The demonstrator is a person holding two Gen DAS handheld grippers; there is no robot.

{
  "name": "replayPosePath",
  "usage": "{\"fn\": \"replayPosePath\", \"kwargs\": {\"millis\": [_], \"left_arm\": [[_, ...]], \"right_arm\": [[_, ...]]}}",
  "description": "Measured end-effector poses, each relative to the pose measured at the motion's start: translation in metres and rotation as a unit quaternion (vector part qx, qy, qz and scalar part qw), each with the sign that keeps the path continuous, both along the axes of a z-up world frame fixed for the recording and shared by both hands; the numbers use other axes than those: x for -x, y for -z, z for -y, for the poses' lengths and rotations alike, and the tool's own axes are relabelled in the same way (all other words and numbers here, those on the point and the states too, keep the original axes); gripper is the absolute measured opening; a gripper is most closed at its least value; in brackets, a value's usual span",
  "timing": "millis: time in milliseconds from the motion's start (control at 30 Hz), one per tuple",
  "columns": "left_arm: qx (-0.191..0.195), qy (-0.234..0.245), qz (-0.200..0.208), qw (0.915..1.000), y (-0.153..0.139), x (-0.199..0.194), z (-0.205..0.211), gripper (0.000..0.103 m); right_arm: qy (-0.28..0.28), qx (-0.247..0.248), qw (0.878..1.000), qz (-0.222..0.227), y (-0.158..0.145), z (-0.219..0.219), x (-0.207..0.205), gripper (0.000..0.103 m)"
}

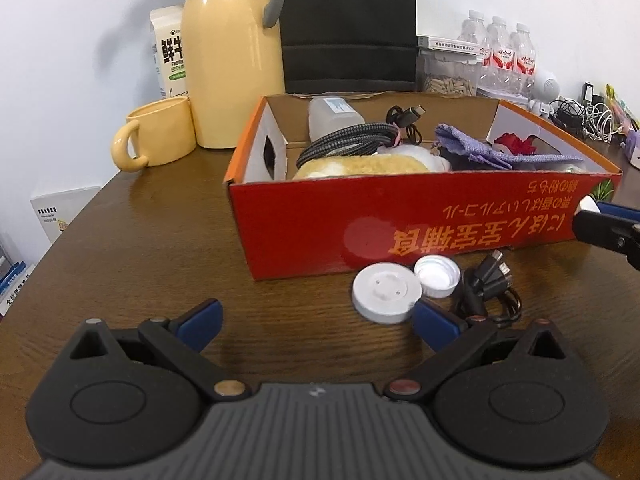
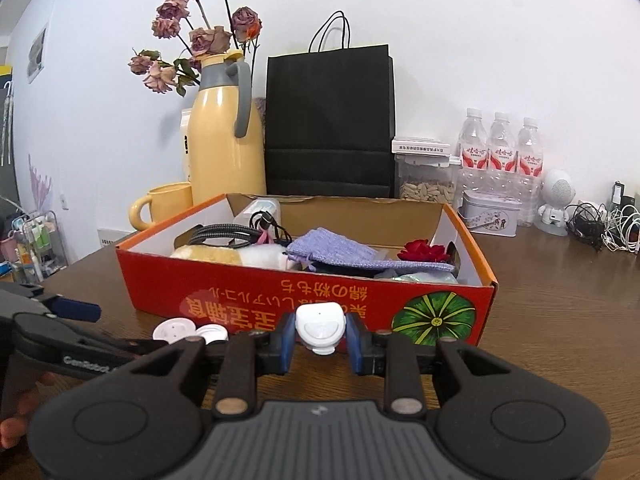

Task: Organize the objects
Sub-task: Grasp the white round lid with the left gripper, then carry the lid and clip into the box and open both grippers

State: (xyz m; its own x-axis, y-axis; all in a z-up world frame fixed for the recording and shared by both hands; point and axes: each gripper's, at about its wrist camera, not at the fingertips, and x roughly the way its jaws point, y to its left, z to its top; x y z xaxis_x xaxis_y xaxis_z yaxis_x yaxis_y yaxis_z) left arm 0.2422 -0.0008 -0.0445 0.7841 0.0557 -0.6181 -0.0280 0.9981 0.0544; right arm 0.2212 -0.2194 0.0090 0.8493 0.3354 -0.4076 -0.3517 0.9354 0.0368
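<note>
Blue-padded fingers of the right gripper [image 2: 321,340] clamp a small white plastic device [image 2: 321,329], held just in front of the red cardboard box [image 2: 256,300] on the dark wooden worktop [image 2: 560,320]. The left gripper [image 1: 318,320] hovers with its jaws wide apart above the worktop, near a white round disc [image 1: 387,292], a white ribbed bottle cap [image 1: 437,276] and a coiled black cable [image 1: 490,284] lying before the box. Inside the box lie a lilac knitted pouch [image 2: 332,254] and a braided grey cable [image 2: 224,234].
</note>
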Motion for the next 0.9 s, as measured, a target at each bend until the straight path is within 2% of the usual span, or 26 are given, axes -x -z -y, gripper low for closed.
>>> {"fn": "replayPosePath", "kwargs": {"millis": [133,200,233,267,400,633,900], "left_arm": [[0.002,0.013,-0.003,0.9999,0.002,-0.009,0.008,0.102],[0.011,0.021,0.001,0.9997,0.003,-0.008,0.010,0.077],[0.019,0.028,0.004,0.9994,0.002,-0.007,0.010,0.054],[0.022,0.035,0.008,0.9991,0.001,-0.005,0.011,0.041],[0.022,0.048,0.016,0.9985,0.001,0.002,0.015,0.040],[0.028,0.030,0.040,0.9983,-0.004,0.011,0.009,0.040],[0.034,0.031,0.056,0.9974,-0.007,0.015,0.007,0.040]], "right_arm": [[-0.001,-0.001,1.000,-0.001,0.000,0.000,0.000,0.026],[-0.001,0.000,1.000,-0.003,0.001,0.000,0.000,0.026],[-0.001,0.000,1.000,-0.004,0.001,0.000,0.000,0.026],[-0.003,-0.001,1.000,-0.006,0.001,0.000,0.000,0.026],[-0.006,-0.001,1.000,-0.006,0.001,-0.002,-0.001,0.026],[-0.006,-0.002,1.000,-0.004,0.001,-0.001,0.000,0.026],[-0.006,-0.002,1.000,-0.006,0.002,-0.001,-0.001,0.026]]}}
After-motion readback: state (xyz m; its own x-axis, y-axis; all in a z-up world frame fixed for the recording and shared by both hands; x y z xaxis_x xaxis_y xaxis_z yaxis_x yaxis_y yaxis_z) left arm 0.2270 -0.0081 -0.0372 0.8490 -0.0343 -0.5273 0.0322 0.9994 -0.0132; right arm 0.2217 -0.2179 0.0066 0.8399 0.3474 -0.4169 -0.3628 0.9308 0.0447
